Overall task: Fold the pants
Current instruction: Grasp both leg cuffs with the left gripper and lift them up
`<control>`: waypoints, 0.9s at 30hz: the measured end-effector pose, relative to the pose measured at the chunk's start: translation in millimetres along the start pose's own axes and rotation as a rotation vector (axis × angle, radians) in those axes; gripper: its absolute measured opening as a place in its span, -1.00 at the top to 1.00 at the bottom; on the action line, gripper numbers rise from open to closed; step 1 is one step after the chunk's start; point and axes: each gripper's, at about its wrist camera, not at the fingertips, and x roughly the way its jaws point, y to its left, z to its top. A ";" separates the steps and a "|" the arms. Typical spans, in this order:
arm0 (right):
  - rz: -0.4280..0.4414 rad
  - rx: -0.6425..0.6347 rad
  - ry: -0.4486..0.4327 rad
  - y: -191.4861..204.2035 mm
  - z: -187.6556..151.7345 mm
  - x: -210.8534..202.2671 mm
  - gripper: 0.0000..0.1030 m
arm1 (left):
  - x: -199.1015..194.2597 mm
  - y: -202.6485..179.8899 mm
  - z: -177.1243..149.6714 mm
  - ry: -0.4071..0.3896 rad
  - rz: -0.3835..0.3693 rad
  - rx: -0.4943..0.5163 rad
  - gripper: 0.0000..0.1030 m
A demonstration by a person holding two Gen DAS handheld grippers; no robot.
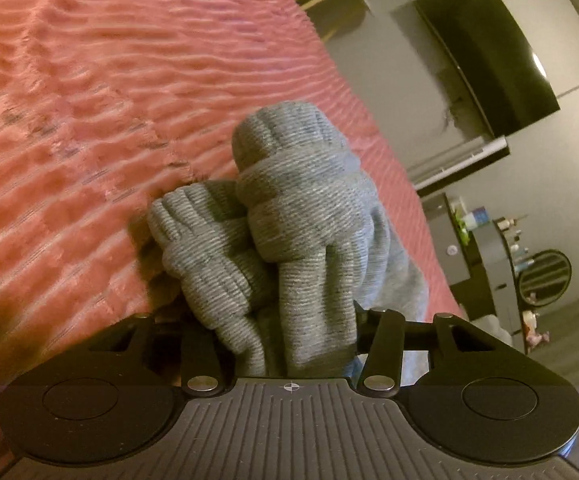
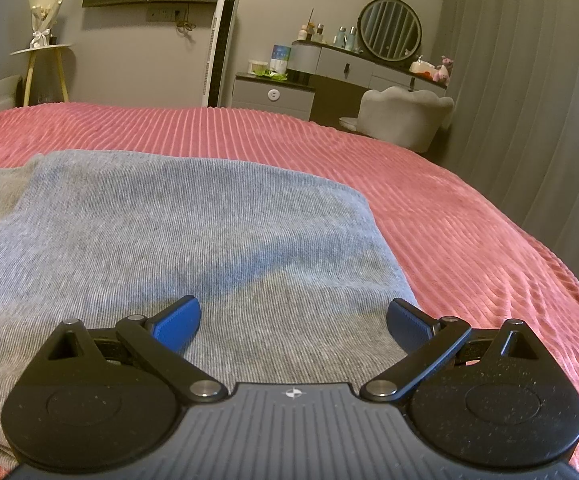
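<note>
Already your left gripper (image 1: 289, 332) has the work in hand: the two ribbed cuffs (image 1: 265, 216) of the grey pants (image 2: 169, 232) are bunched between its fingers, which stand narrowed on the fabric (the pads themselves are buried in the cloth, so you cannot see them, only the arms drawn in against the bundle). The cuffs stick out forward along the fingers, one stacked a little above the other, over the pink ribbed bedspread (image 1: 89, 100) and close to its edge on the room side.

Your right gripper (image 2: 293, 320) is the idle one. Its blue pads (image 2: 177, 324) stand wide apart with nothing between them, hovering just over the broad flat part of the pants, which lies spread on the bedspread ahead of it and runs off toward the left of that view. The cloth's right edge sits near the right-hand pad; beyond it is bare bedspread out to the bed's far edge.

So the relation that matters is this: the leg ends are with your left hand, the wide body lies under and ahead of your right, and the garment's long axis appears to run between the two. My judgement is that the fold calls for carrying the cuffs along that axis toward the flat part, while your right hand pins or takes the cloth below it.
</note>
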 end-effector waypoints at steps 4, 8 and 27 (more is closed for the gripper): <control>-0.002 0.000 -0.002 0.5 -0.1 0.2 -0.93 | 10.1 2.4 8.4 0.029 -0.017 -0.025 -0.10; -0.001 0.000 0.002 0.2 0.8 0.0 -0.93 | 9.2 3.4 14.7 0.035 -0.020 -0.053 0.16; 0.057 0.091 -0.038 -21.5 14.3 -24.7 -0.93 | -74.8 -140.8 -27.2 -0.174 -0.094 0.409 0.45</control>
